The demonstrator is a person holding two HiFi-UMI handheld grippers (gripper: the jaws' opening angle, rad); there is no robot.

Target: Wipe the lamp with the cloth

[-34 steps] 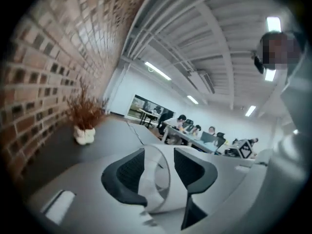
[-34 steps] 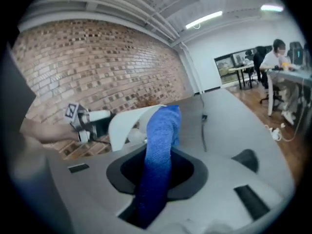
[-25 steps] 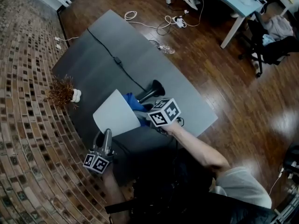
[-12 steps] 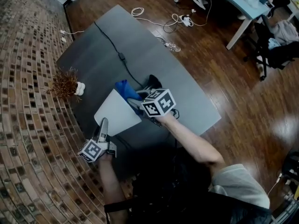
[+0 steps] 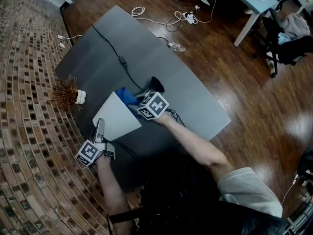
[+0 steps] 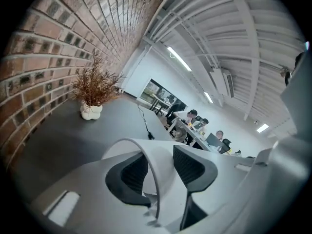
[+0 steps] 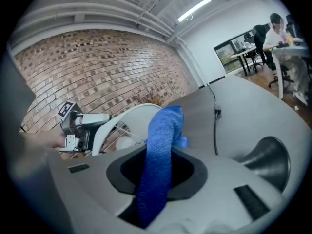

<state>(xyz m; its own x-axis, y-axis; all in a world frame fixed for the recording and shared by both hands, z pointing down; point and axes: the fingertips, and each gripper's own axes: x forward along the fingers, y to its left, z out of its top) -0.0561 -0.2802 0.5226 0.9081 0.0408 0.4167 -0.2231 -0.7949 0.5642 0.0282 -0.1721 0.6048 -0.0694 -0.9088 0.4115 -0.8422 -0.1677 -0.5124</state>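
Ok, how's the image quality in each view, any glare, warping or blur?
Head view: sharp, glare patches on the wood floor. Left gripper view: fisheye, dark corners, the brick wall bows, the near shade rim looks soft. Right gripper view: same fisheye, cloth sharp, ceiling light blown out.

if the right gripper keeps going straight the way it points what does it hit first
Probably the white cone-shaped lampshade, lying straight ahead of the right gripper; the blue cloth clamped in its shut jaws would touch it first. Distance unclear.
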